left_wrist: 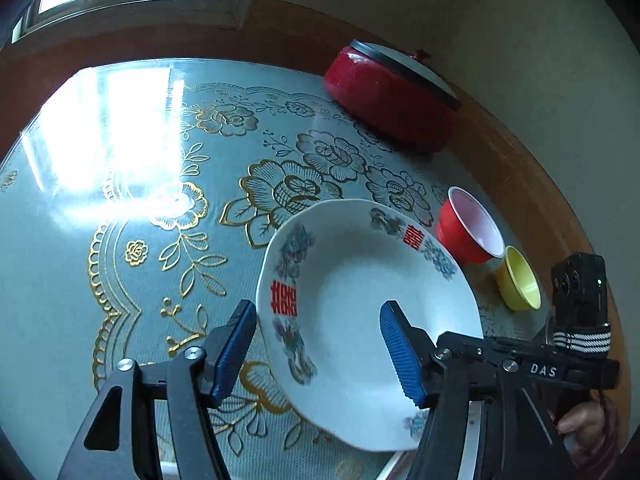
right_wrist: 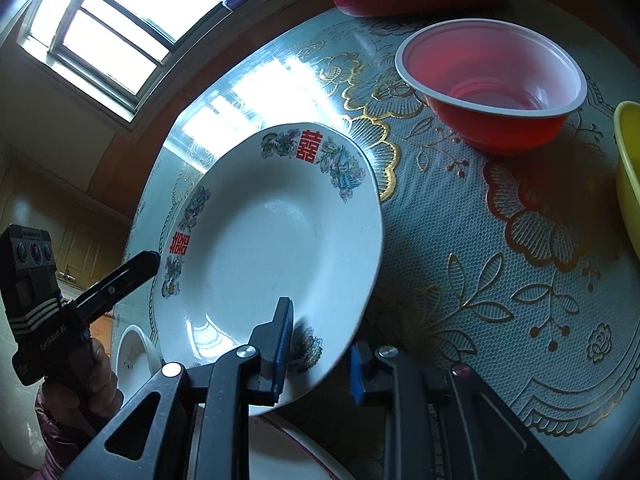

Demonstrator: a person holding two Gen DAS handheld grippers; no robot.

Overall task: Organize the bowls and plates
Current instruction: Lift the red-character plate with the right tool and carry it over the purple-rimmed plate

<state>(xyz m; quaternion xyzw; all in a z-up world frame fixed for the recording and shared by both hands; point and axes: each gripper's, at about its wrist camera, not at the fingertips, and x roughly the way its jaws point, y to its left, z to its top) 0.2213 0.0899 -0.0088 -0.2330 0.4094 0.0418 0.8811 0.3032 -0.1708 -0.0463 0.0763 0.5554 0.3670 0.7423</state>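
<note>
The plate [right_wrist: 276,240] hangs tilted over the table [left_wrist: 60,260], its near rim pinched by the right gripper [right_wrist: 320,356]. The left gripper [left_wrist: 320,352] stands open astride its left rim, pads clear. Beyond it sit a red bowl [right_wrist: 496,92], a yellow bowl [left_wrist: 520,284] and a lidded red pot [left_wrist: 392,96]. Another white dish [right_wrist: 132,356] lies below.

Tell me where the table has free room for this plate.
Free: the broad stretch of cloth left of the plate, toward the window glare. Crowded: the right edge, with red bowl and yellow bowl, and the red pot behind.
</note>
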